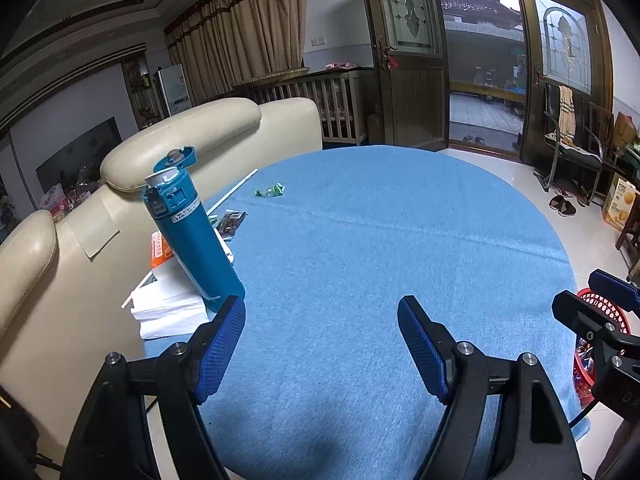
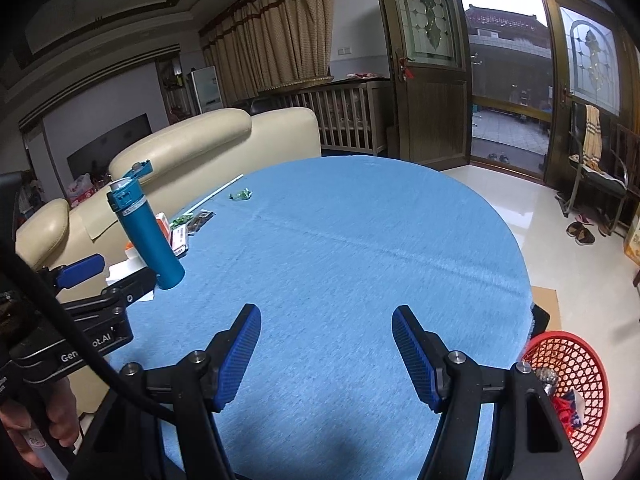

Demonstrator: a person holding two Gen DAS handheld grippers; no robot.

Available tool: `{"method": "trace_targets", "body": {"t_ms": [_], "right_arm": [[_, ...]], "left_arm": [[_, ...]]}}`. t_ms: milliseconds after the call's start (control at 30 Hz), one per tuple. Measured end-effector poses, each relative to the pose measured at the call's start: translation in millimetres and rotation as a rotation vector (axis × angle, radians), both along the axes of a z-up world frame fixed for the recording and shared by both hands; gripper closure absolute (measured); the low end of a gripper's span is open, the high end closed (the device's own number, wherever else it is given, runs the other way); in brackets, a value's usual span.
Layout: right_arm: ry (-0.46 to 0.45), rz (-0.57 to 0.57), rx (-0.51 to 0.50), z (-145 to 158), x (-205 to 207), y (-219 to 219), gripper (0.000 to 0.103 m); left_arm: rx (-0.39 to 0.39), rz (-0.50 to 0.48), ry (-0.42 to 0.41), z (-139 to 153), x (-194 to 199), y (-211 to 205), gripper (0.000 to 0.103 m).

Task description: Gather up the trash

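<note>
- Currently both the left gripper (image 1: 322, 316) and right gripper (image 2: 326, 324) hover wide and empty over the blue table (image 2: 360, 240).
- Beside the table, the red basket (image 2: 576, 364) already holds trash.
- Farther off, the green wrapper (image 1: 271, 190) lies beyond the upright teal bottle (image 1: 192, 228) — a low, careless reach could topple it.

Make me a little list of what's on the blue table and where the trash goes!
table: round, blue cloth
bottle: teal, upright, lid flipped open
green wrapper: far side of the table, not yet collected
basket: red, on the floor by the table, some trash inside
left gripper: open, empty
right gripper: open, empty
</note>
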State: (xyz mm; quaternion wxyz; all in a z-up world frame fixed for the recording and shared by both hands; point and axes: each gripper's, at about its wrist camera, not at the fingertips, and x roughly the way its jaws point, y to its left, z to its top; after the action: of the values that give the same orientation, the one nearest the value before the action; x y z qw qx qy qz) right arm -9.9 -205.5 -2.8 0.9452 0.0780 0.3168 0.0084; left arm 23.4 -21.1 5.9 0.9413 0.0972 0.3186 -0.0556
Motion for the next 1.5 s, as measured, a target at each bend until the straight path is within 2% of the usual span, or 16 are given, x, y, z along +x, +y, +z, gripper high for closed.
{"method": "trace_targets", "body": {"t_ms": [733,1500], "right_arm": [[-0.040,-0.010,0.024,6.9,-15.8,-3.0,0.031],[-0.031,-0.033,0.040,2.7,-14.7,-8.8,0.031]], "left_arm": [[0.014,-0.006,-0.016,8.1,-17.5,-2.9,0.024],[0.025,-0.021,0.003,2.2,-20.0,-8.8,0.024]]}}
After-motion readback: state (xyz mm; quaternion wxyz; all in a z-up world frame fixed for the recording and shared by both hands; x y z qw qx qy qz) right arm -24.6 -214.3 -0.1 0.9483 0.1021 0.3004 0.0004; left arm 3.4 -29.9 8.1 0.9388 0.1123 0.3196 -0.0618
